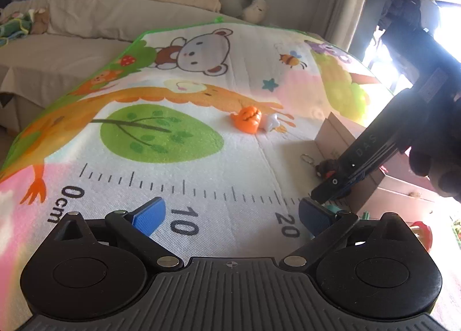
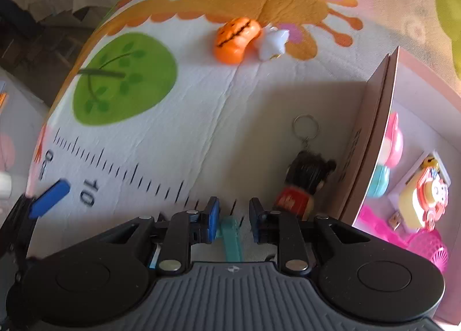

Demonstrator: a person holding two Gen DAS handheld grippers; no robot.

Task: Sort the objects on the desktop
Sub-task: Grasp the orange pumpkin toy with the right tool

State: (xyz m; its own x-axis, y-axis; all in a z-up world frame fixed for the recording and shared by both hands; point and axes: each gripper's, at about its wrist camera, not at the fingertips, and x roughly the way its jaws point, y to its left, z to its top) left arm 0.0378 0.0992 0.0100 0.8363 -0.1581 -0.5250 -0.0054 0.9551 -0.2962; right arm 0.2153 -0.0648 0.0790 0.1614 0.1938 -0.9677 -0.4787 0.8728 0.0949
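The right gripper hung low over the cartoon play mat with its jaws parted a little, and a teal piece, perhaps a clip or a small plastic stick, lay on the mat in the gap between them; the view there was blurred, so I could not say for sure whether the pads touched it. The left gripper waited beside it with its jaws wide open and nothing between them. The main risk, in my judgement, was a poor grip: the teal piece was thin and lay flat, so the jaws might close above it or pinch the soft mat with it. A second risk was the doll keychain, which lay just beside the right jaw and close against the cardboard wall of the sorting box; a small sideways motion could push the doll or catch its ring. The box already held pink and yellow toys, and its wall stood near, so a careless lift could knock it. The orange pumpkin toy and the white star, touching each other, lay well apart from both grippers and seemed safe. The two grippers were close together, so they might also collide.
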